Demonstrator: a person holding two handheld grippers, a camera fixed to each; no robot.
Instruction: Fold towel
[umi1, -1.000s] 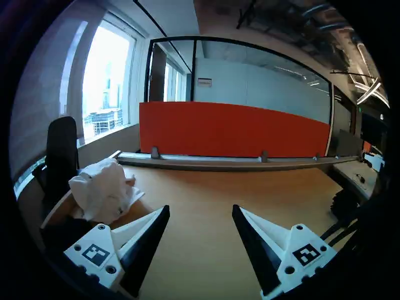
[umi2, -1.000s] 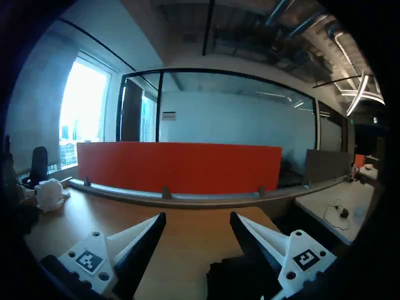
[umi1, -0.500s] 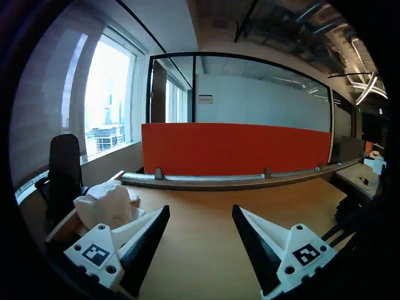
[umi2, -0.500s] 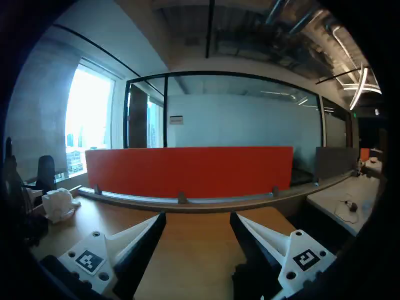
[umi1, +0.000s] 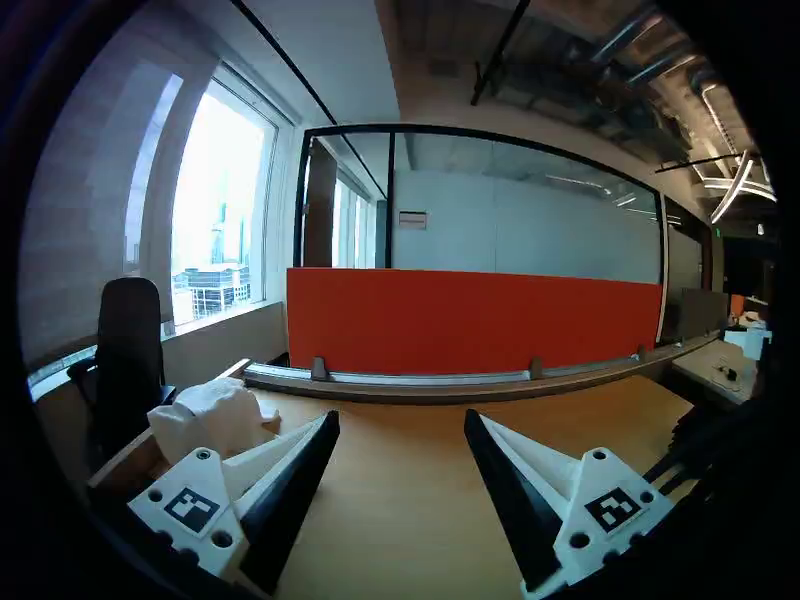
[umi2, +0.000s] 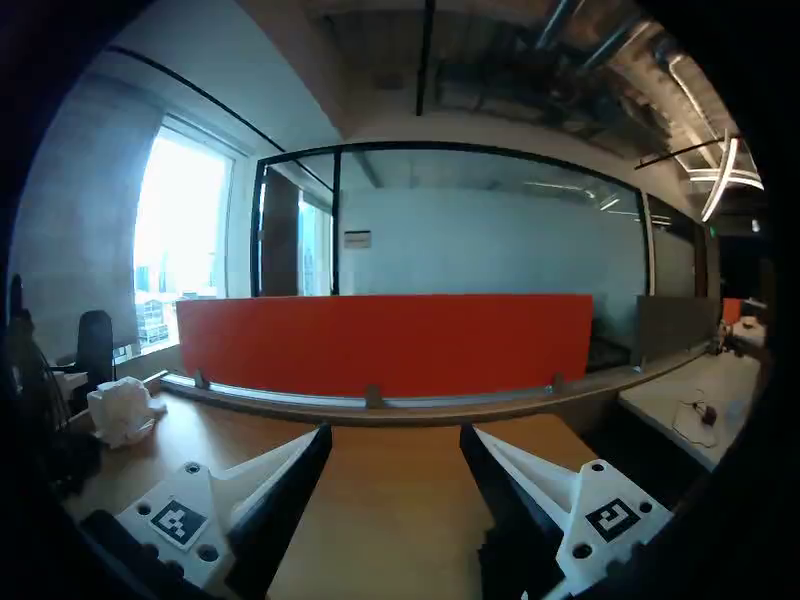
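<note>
Ahead and to the left of the left gripper (umi1: 400, 415), the towel (umi1: 215, 420) is seen lying on the wooden desk (umi1: 400, 520) as a crumpled white heap, partly hidden behind that gripper's left finger. No flat panel, straight edge or crease can be made out in it, and it is judged to be bunched rather than folded. From the right gripper (umi2: 395, 430), the towel (umi2: 122, 412) is noted far off to the left, well apart from both fingers, near the left end of the desk. Neither gripper is in contact with the cloth. The left gripper's fingers are spread wide with nothing between them, and bare desk is visible in the gap. The right gripper's fingers are likewise set wide apart and empty. Both grippers are pointed past the towel toward the orange partition (umi1: 470, 320) that stands along the far edge of the desk. A dark chair (umi1: 128, 350) is recorded beyond the towel on the left, beneath a bright window (umi1: 215, 240). A dark shape low on the right of each view cannot be identified. On this evidence the task is assessed as not begun: no grasp has been taken and no fold has been made. The whole of the work is judged outstanding: the grippers are to be brought to the towel, the heap taken up and spread flat, and the folds then laid.
</note>
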